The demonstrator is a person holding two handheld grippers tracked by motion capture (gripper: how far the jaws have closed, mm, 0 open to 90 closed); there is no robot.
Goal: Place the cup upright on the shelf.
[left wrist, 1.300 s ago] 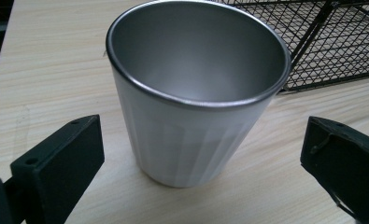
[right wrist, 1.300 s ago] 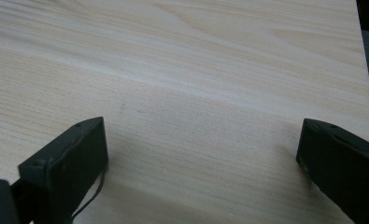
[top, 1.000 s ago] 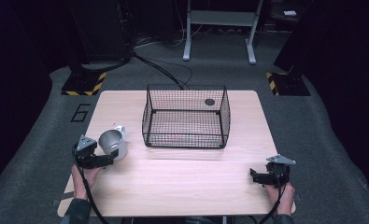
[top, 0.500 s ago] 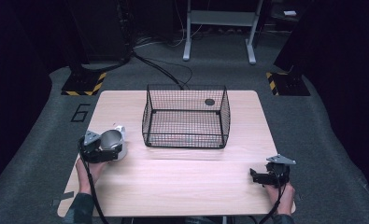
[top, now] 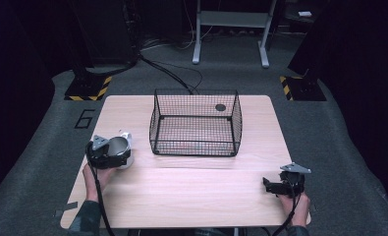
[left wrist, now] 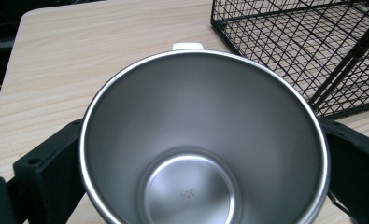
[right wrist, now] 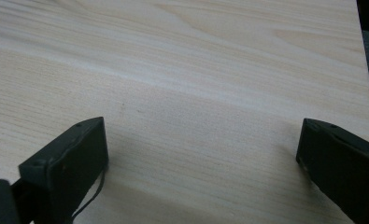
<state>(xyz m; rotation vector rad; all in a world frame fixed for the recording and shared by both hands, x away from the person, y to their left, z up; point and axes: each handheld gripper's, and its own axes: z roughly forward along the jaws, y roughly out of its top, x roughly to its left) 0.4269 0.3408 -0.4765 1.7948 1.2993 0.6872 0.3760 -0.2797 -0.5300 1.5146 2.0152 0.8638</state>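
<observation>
Steel cup (left wrist: 205, 140), pinched by the left gripper (top: 110, 156) beside the basket (top: 195, 123), could slip; right gripper (top: 280, 186) spread, idle.

I see a shiny silver steel cup (left wrist: 203, 154) with a white handle (left wrist: 187, 46), between matte black jaws. A black wire-mesh basket (top: 196, 123) makes a grid pattern over the pale wood-grain table (top: 191, 191). The floor is dark grey with yellow-and-black striped markers (top: 88, 91).
</observation>
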